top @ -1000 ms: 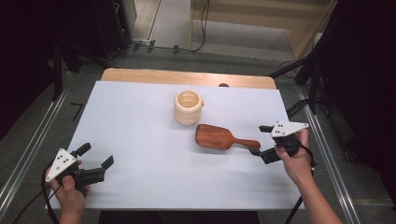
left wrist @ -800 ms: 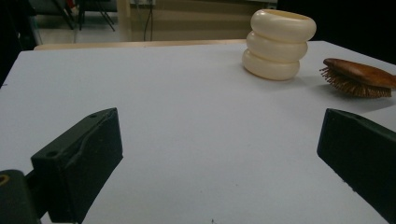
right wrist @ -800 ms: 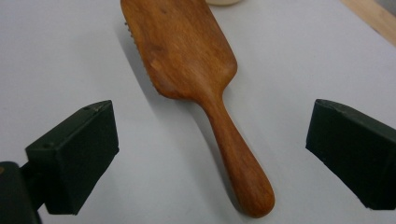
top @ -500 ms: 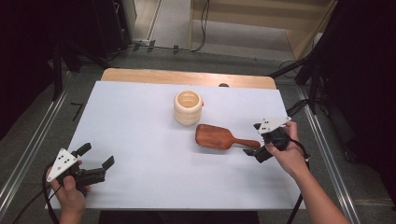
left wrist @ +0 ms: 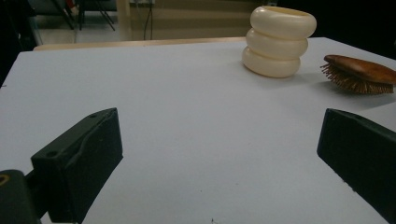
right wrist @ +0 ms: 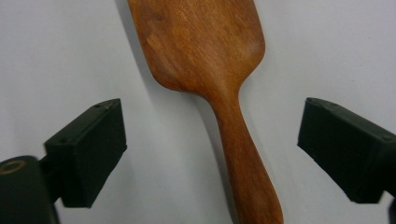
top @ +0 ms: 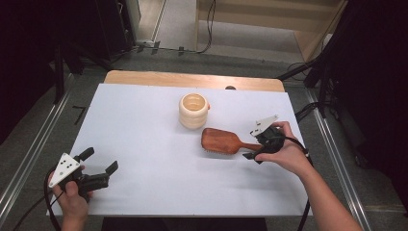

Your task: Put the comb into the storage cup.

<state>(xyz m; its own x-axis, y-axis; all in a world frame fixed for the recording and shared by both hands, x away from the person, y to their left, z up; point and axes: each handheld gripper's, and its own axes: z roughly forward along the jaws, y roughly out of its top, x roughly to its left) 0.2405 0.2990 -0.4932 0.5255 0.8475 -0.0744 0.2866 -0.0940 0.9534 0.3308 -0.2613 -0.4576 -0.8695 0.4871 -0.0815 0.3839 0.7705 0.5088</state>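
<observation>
Both jaws of the right gripper [right wrist: 212, 154] flank the hairbrush [right wrist: 205, 70] handle, untouched.

Hairbrush [top: 225, 141] right of ringed cup [top: 194, 110]

- No readable text, label, brand, number or sign anywhere in these views.
- The wooden hairbrush [top: 223, 140] beside the cream ringed cup [top: 194, 110]: plain wood grain, no lettering.
- That cup itself: bare surface, no print.
- The white table [top: 144, 125] around the cup: unmarked.
</observation>
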